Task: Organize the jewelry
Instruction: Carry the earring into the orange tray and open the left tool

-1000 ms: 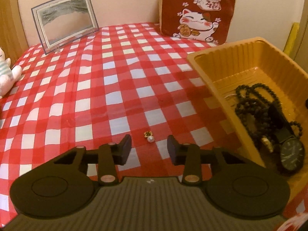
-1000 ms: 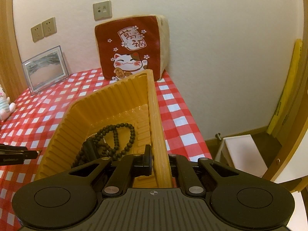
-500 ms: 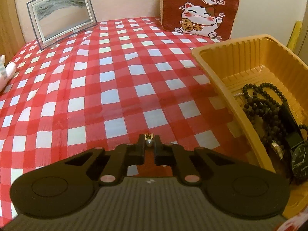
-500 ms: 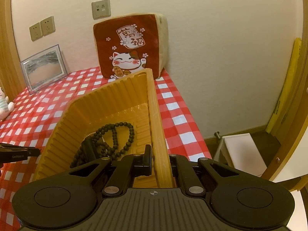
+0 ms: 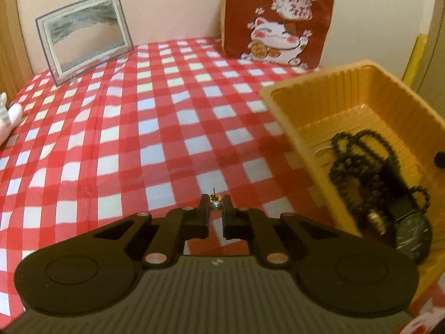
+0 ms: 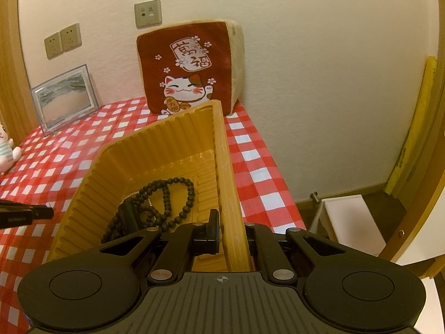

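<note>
A tiny pearl earring (image 5: pixel 215 202) with a gold top and upright pin sits pinched in the nearly closed left claw (image 5: pixel 215 207), above the checked bench (image 5: pixel 116 139). The right claw (image 6: pixel 230 229) clamps the orange tray's (image 6: pixel 226 172) wall at three o'clock of the earring.

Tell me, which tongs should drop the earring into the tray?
Left. The left tongs already pinch the earring beside the tray. The right tongs are busy gripping its wall.

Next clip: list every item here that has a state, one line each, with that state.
Left tongs: shut on the earring.
Earring: pinched, stud post pointing up.
Right tongs: shut on the tray wall.
Tray: tilted, gripped by its wall.
Bead necklace: inside the tray.
Watch: inside the tray.
</note>
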Available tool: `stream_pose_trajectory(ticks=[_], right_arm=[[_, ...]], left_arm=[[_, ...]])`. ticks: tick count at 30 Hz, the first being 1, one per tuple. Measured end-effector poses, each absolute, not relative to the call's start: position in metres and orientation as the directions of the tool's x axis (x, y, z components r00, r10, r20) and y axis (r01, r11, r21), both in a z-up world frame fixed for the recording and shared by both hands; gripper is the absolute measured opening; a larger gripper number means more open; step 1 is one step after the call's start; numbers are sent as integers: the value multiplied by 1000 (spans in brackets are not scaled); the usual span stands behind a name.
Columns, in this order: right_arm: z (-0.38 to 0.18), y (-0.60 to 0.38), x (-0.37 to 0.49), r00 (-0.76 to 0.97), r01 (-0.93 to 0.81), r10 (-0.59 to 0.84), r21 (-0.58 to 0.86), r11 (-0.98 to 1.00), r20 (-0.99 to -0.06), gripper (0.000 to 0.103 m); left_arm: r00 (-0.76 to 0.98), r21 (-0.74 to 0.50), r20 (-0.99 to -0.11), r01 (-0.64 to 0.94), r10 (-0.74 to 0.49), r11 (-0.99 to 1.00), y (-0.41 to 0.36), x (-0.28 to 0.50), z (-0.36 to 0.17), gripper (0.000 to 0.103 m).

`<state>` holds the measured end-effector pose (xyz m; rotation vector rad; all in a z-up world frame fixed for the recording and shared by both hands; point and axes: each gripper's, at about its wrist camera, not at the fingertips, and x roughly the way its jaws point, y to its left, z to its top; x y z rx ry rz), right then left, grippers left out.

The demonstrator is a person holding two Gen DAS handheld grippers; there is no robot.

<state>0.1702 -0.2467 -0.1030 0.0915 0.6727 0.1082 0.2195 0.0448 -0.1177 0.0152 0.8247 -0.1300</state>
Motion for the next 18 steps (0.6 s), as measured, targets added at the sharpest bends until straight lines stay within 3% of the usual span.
stream_pose_trajectory(ticks=[18], right_arm=[[-103,-248,170,788,-89,144,121,989,-599,5]], left_arm=[[630,-205,-648,398,-428,894,-58,207,-72,7]])
